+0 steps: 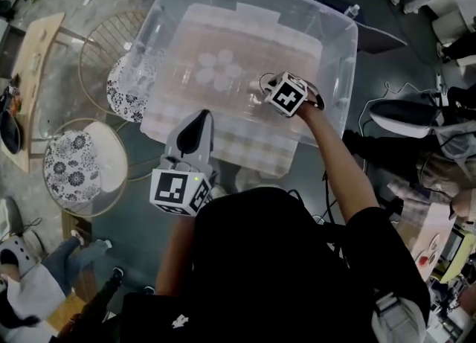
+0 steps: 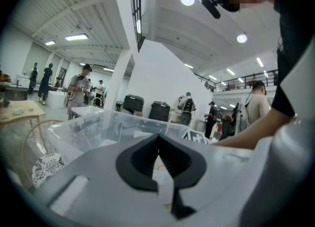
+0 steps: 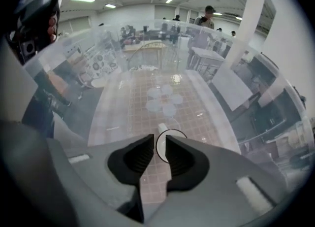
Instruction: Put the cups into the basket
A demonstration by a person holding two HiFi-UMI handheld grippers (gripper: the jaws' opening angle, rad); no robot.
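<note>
The basket is a big clear plastic bin (image 1: pixel 338 122) with a checked bottom. Several clear cups (image 1: pixel 216 70) stand grouped like a flower in its middle (image 3: pixel 165 98). My right gripper (image 1: pixel 269 87) reaches down inside the bin at its right part. One clear cup (image 3: pixel 172 133) stands on the bin floor just past its tips; my right gripper (image 3: pixel 159 141) is open a little, and the pads do not press the cup. My left gripper (image 1: pixel 204 114) hovers at the bin's near wall, outside it, shut (image 2: pixel 158 137) with nothing in it.
Two round wire stools with flowered cushions (image 1: pixel 78 163) (image 1: pixel 126 92) stand left of the bin, the farther one bearing clear glassware (image 1: pixel 140 72). A wooden table (image 1: pixel 33 66) lies farther left. Cables and gear (image 1: pixel 405 114) lie on the floor at right. People stand around the hall.
</note>
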